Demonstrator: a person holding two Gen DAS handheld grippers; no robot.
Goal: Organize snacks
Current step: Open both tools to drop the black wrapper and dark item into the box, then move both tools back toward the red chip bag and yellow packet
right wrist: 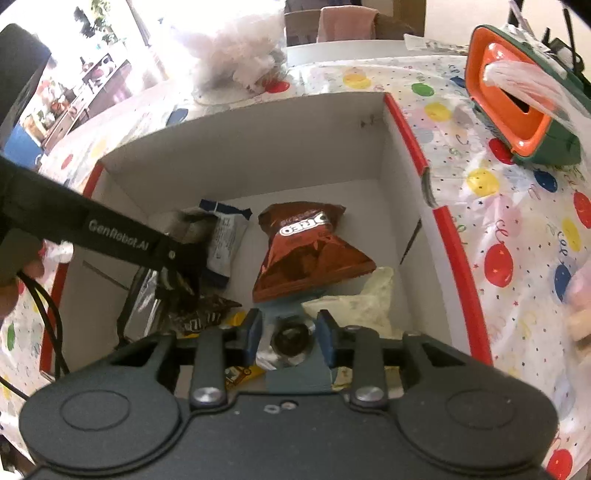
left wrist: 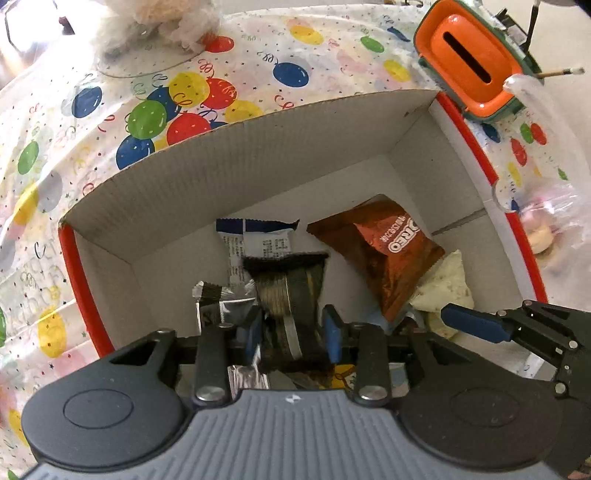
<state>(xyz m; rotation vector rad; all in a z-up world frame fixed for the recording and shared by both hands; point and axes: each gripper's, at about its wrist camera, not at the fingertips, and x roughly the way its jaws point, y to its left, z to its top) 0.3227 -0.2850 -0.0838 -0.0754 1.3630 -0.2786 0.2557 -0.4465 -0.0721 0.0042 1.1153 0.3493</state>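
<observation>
A cardboard box [left wrist: 229, 177] with red outer sides holds several snack packets. My left gripper [left wrist: 293, 328] is shut on a dark cookie packet [left wrist: 291, 295] and holds it inside the box. My right gripper [right wrist: 288, 330] is shut on a grey-blue packet with a round chocolate cookie picture [right wrist: 291, 343], low in the box [right wrist: 258, 147]. A brown Oreo bag [left wrist: 388, 251] lies in the middle and shows in the right wrist view [right wrist: 306, 251]. A blue-and-white packet [left wrist: 258, 236] lies behind the left gripper. A pale yellow packet [right wrist: 362, 299] lies at the right.
The box stands on a balloon-print tablecloth [left wrist: 110, 110]. An orange and green container with a slot [left wrist: 476, 59] stands at the back right, with a clear plastic bag [right wrist: 524, 81] hanging from it. A white fluffy thing [left wrist: 155, 18] sits at the back.
</observation>
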